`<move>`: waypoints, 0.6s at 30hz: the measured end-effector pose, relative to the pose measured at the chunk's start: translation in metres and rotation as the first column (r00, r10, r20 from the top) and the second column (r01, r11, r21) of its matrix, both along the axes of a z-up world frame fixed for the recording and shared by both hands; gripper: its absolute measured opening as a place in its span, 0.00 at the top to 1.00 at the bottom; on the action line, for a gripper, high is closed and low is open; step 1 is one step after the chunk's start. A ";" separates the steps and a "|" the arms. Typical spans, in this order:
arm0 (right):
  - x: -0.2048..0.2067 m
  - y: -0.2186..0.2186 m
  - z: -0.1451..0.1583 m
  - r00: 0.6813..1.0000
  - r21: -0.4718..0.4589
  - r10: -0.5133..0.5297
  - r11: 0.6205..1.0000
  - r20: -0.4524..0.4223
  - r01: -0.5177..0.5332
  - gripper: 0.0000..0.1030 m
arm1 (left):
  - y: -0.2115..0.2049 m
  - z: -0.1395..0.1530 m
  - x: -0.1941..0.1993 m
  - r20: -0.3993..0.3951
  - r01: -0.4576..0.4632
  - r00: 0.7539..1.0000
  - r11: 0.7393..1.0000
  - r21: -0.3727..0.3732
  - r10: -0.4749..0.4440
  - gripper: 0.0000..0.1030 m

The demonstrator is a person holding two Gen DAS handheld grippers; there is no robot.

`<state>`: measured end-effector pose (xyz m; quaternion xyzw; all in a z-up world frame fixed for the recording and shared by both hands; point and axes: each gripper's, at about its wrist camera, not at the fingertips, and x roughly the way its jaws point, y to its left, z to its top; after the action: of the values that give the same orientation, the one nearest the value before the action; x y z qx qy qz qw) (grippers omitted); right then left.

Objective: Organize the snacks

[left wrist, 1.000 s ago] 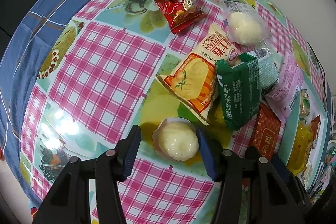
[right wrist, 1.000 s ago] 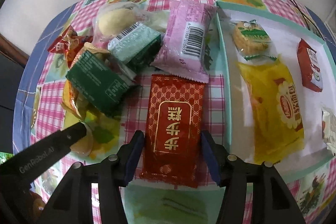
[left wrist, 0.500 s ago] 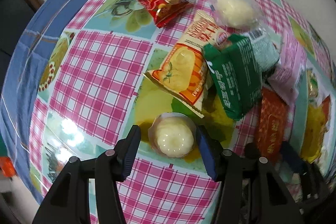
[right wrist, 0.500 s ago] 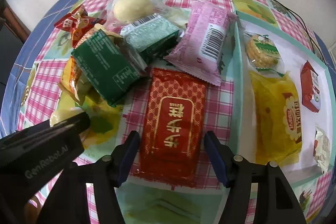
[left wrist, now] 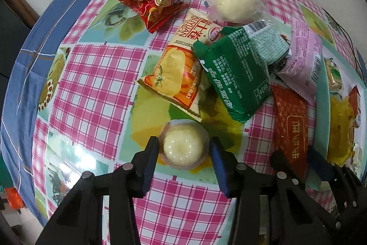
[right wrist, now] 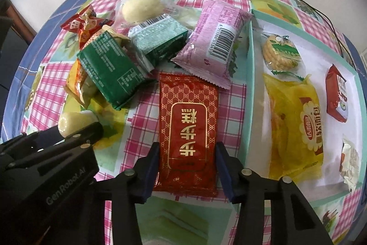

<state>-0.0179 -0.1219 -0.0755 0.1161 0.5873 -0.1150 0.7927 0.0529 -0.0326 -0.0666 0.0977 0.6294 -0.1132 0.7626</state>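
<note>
the left claw (left wrist: 184, 149) stood open astride the pale round cake (left wrist: 183, 148); the right claw (right wrist: 186, 154) open around the red packet (right wrist: 189, 128). each needed a square, gentle squeeze before lifting toward the tray (right wrist: 250, 75) beside the red packet.

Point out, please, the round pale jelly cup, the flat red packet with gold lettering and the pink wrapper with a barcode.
Round pale jelly cup (left wrist: 184, 148): left wrist view, on its domed top.
Flat red packet with gold lettering (right wrist: 188, 128): right wrist view, on the gold-framed label.
Pink wrapper with a barcode (right wrist: 212, 43): right wrist view, mid-face beside the barcode.
</note>
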 end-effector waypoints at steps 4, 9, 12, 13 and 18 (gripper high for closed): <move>-0.002 -0.003 0.005 1.000 0.030 -0.011 0.999 0.001 0.011 0.53 | -0.002 0.001 -0.001 -0.005 -0.009 1.000 1.000 -0.010 0.009 0.56; -0.003 -0.013 0.006 0.999 0.079 -0.031 0.996 0.008 0.030 0.53 | -0.001 0.006 -0.002 -0.011 -0.026 1.000 0.999 -0.040 0.025 0.62; -0.005 -0.017 0.011 0.999 0.093 -0.034 0.995 0.019 0.032 0.53 | 0.002 0.007 -0.001 -0.022 -0.032 0.999 0.998 -0.053 0.030 0.62; -0.007 -0.019 0.014 0.999 0.094 -0.035 0.995 0.024 0.033 0.53 | 0.002 0.008 -0.001 -0.023 -0.035 0.999 0.998 -0.057 0.034 0.62; -0.014 -0.026 0.028 0.997 0.116 -0.046 0.992 0.055 0.040 0.53 | 0.014 0.019 0.003 -0.012 -0.040 0.999 0.996 -0.083 0.039 0.62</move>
<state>-0.0323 -0.1475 -0.0473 0.1773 0.5673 -0.0948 0.7986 0.0555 -0.0185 -0.0475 0.0527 0.6298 -0.1250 0.7648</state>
